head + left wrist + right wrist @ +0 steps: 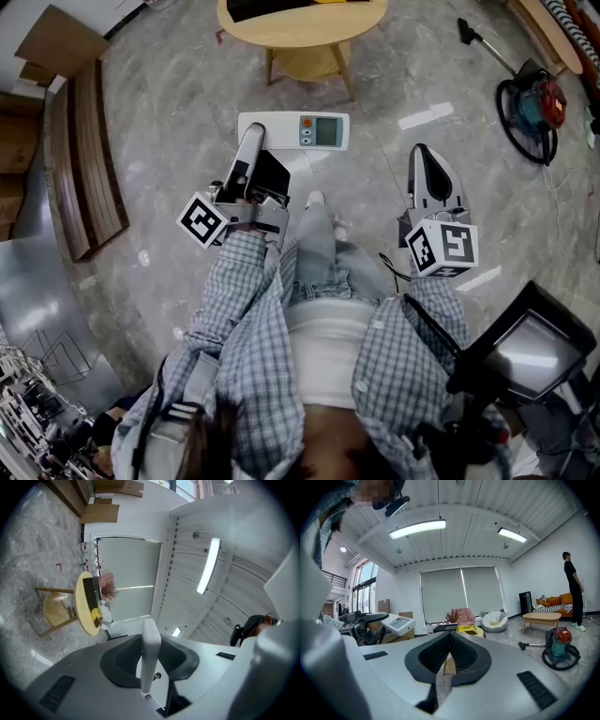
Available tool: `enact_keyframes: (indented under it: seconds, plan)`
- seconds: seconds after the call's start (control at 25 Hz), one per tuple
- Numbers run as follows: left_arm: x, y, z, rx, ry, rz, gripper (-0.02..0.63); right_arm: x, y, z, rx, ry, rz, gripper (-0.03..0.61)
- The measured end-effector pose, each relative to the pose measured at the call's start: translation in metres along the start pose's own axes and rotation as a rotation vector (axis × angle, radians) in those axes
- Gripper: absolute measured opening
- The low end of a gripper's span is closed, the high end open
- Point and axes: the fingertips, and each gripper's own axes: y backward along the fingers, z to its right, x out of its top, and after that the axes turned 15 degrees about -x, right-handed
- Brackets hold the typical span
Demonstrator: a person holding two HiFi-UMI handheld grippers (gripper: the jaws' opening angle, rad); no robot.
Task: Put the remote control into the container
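The white remote control (305, 130), with a small screen and an orange button, hangs level above the floor. My left gripper (254, 141) is shut on its left end. In the left gripper view the remote (151, 651) stands edge-on between the dark pads. A black container (265, 7) lies on the round wooden table (309, 33) ahead; it is also in the left gripper view (90, 596). My right gripper (431, 174) is shut and holds nothing, off to the right of the remote. In the right gripper view its jaws (450, 654) meet at the tips, and the remote (399, 622) shows at the left.
A yellow object (96, 616) sits beside the container on the table. A red and teal vacuum cleaner (531, 105) with its hose lies on the marble floor at right. A person (572, 590) stands by a low table (541, 617) far right. Wooden slats (84, 159) line the left.
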Motion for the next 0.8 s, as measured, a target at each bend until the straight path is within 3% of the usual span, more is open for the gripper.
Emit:
enact_keyframes:
  seconds: [0.8]
  plan:
    - [0.023, -0.076, -0.059, -0.014, 0.066, -0.05, 0.1, 0.021, -0.08, -0.006, -0.02, 0.107, 0.014, 0.005]
